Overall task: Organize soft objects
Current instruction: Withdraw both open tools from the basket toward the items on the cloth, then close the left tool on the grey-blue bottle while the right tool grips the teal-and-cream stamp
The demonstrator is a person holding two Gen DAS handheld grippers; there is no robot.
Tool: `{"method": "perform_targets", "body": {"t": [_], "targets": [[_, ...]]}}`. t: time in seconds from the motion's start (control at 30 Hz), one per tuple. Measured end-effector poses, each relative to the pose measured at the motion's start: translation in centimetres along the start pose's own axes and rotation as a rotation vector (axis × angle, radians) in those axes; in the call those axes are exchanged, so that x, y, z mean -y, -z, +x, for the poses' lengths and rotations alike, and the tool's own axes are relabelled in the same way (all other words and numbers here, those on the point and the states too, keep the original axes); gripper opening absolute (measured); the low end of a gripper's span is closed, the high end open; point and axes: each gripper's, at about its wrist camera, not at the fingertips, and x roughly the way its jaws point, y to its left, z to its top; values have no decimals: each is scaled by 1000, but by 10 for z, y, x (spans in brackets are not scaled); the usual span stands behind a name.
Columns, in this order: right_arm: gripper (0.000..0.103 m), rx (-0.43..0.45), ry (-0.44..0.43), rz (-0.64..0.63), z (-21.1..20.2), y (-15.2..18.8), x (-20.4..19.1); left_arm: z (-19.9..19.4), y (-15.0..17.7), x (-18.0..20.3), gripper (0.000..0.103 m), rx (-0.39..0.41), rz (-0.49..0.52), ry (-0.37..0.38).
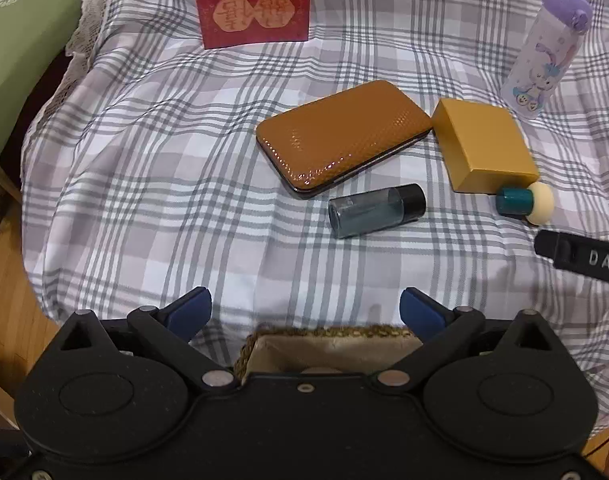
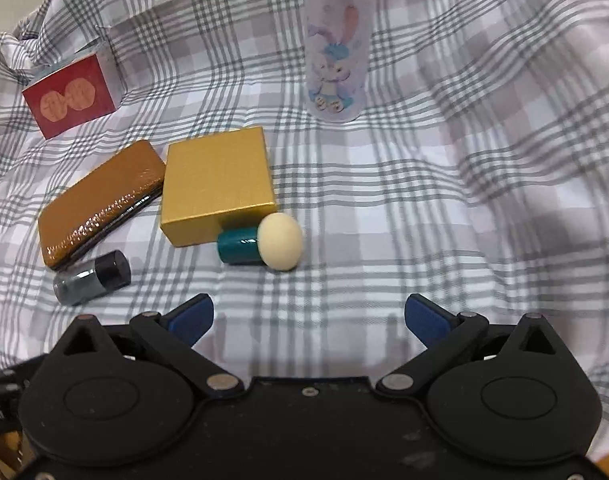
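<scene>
The only clearly soft thing on the checked cloth point(image 2: 424, 200) was the makeup sponge point(image 2: 281, 241), a cream dome on a short teal handle point(image 2: 237, 247). It lay on its side, touching the lower right corner of the gold box point(image 2: 216, 184), with the cream head pointing away from the box. In the left wrist view the same sponge point(image 1: 538, 204) sat at the far right, just above the tip of the right claw point(image 1: 544, 245).

I judged the sponge to be very light, and its head would squash and spring back, so a squeeze there could let it roll out. The teal handle looked stiff and smooth (perhaps a little slippery), but it seemed the surer place to take hold, across its short width. The box beside it could block one finger.

The right claw point(image 2: 308, 316) stood wide open with nothing between its blue pads point(image 2: 192, 318), hovering over bare cloth near the sponge and touching nothing. The left claw point(image 1: 304, 312) was also wide open and empty, held above a woven basket point(image 1: 328, 344) with a pale lining, which was probably where the sponge should go. The brown case point(image 2: 100, 208), the small bottle point(image 2: 92, 278), the red box point(image 2: 70, 98) and the rabbit bottle point(image 2: 336, 52) all looked hard.
</scene>
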Motion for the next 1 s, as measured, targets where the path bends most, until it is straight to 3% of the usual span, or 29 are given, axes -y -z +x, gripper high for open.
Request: {"method": "perform_targets", "body": {"t": [0.13, 0.47, 0.87, 1.0], "targets": [[102, 4, -32, 14, 13, -10, -1, 8, -4, 5, 98, -6, 23, -5], [99, 30, 43, -68, 42, -25, -13, 22, -17, 10, 98, -15, 4, 6], [99, 57, 34, 6, 36, -27, 16, 33, -33, 25, 98, 4, -56, 72], [99, 75, 19, 15, 30, -23, 17, 38, -39, 29, 98, 10, -88, 59]]}}
